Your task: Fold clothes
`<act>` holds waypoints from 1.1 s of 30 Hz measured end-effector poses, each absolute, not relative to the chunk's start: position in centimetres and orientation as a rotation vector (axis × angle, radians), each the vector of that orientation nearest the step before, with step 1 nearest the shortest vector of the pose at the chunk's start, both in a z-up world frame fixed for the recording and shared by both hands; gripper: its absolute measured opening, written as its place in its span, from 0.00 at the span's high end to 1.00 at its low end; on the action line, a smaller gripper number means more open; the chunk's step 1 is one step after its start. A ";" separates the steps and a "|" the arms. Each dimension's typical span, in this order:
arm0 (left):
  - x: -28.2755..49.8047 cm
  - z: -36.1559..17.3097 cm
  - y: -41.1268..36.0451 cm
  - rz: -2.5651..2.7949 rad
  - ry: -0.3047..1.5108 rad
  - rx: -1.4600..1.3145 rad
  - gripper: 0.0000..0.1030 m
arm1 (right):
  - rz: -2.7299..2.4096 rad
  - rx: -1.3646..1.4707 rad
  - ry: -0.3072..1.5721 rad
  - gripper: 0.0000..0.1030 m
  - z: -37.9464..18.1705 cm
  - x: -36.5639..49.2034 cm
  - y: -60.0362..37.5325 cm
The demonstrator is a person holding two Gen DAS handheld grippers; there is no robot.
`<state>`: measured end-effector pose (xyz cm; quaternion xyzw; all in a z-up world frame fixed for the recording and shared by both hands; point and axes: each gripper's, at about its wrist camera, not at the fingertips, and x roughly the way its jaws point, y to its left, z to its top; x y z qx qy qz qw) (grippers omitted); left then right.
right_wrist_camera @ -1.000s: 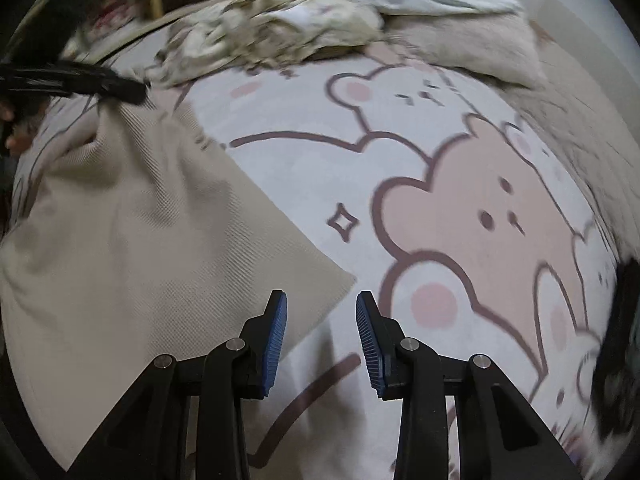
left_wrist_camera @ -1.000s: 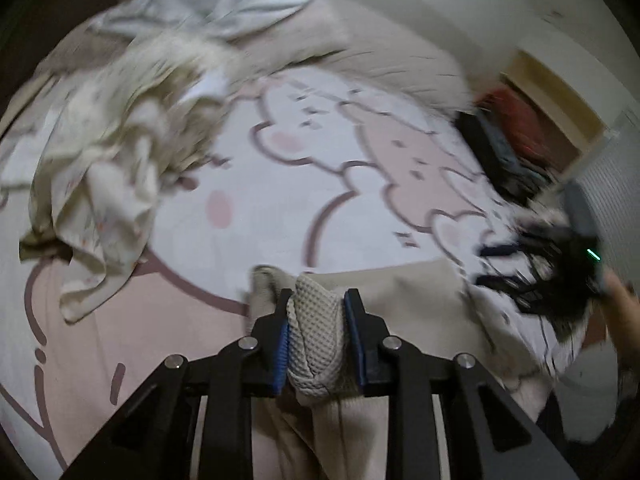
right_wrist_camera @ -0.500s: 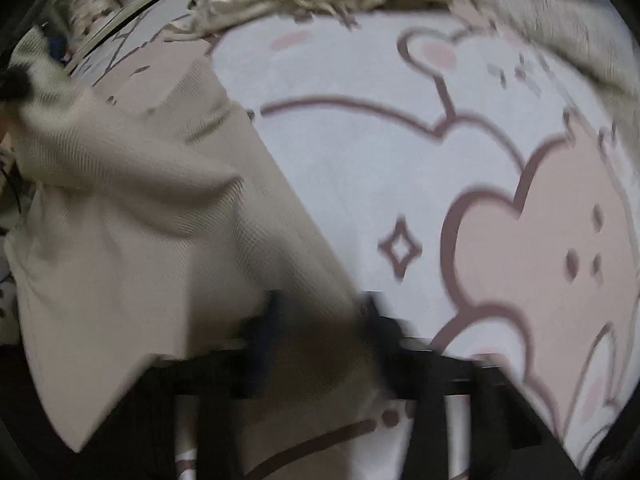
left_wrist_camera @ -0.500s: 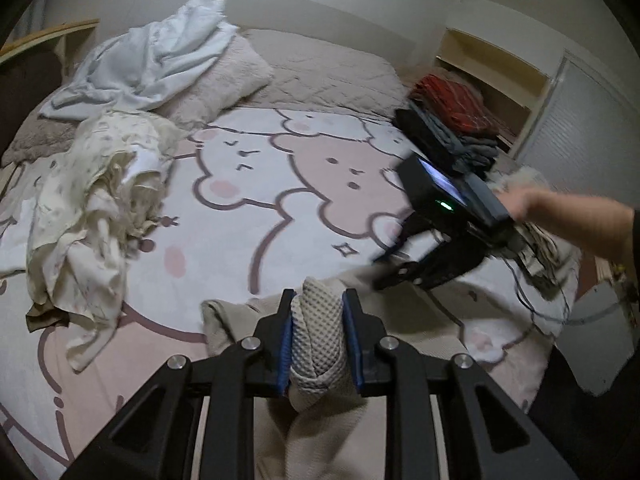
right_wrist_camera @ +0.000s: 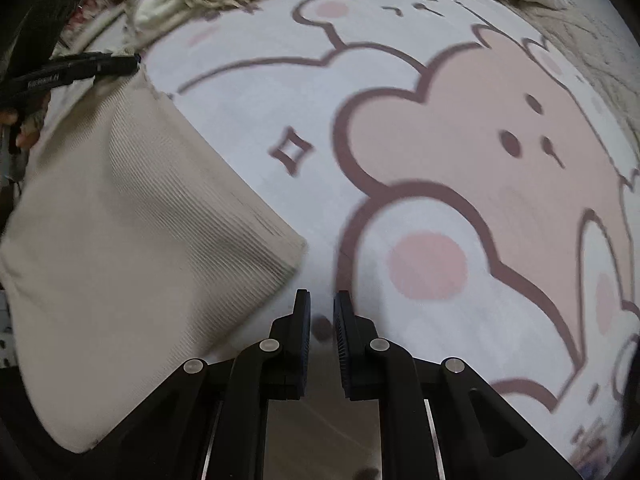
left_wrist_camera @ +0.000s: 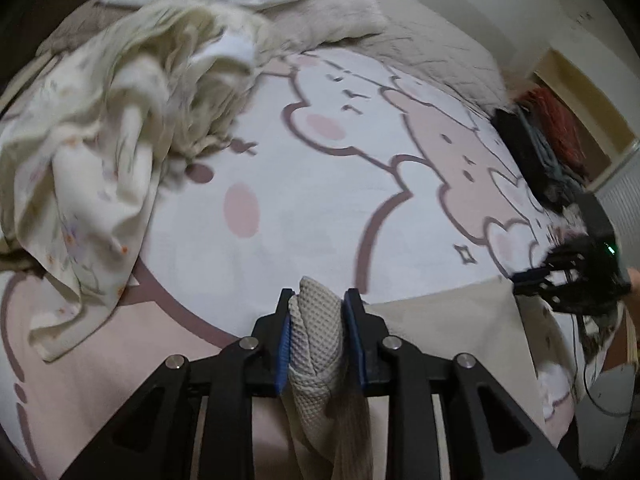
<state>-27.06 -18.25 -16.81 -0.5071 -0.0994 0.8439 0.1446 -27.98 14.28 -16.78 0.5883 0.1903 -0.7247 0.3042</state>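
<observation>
L gripper (left_wrist_camera: 317, 334): clamped on bunched corner of beige waffle garment (right_wrist_camera: 132, 216), jaws easing apart.
R gripper (right_wrist_camera: 321, 320): closing, nothing between jaws.
Garment: spread on bear bedsheet (right_wrist_camera: 248, 120).
Key relation: free corner just left of R gripper, R hand nearer.

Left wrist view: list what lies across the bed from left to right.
Cream floral garment heap → left gripper with the beige waffle-knit garment bunched between its pads → dark folded clothes at the bed's edge → right gripper by the beige garment's far corner.
</observation>
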 end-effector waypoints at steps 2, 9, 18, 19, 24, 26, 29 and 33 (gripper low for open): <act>-27.2 -17.1 -18.4 2.434 -0.303 -1.459 0.72 | -1.964 1.563 0.503 0.87 -16.2 -27.9 14.8; -27.7 -17.6 -18.7 2.443 -0.382 -1.445 0.72 | -1.928 1.449 0.199 0.87 -12.5 -27.1 8.6; -27.8 -17.9 -19.4 2.431 -0.446 -1.429 0.69 | -1.994 1.652 0.039 1.00 -19.3 -28.4 10.5; -27.9 -17.8 -19.5 2.430 -0.454 -1.433 0.64 | -1.996 1.656 0.002 1.00 -19.2 -28.5 11.7; -27.4 -16.1 -20.4 2.461 -0.416 -1.441 0.61 | -2.103 1.677 0.009 1.00 -17.0 -27.4 14.5; -26.9 -15.0 -20.9 2.482 -0.389 -1.441 0.61 | -2.110 1.643 -0.008 1.00 -15.5 -26.5 14.5; -25.9 -13.1 -21.7 2.513 -0.348 -1.433 0.61 | -2.064 1.575 -0.005 1.00 -13.8 -22.9 13.3; -22.9 -10.5 -21.0 2.469 -0.312 -1.413 0.61 | -1.957 1.522 0.036 1.00 -13.0 -16.3 11.0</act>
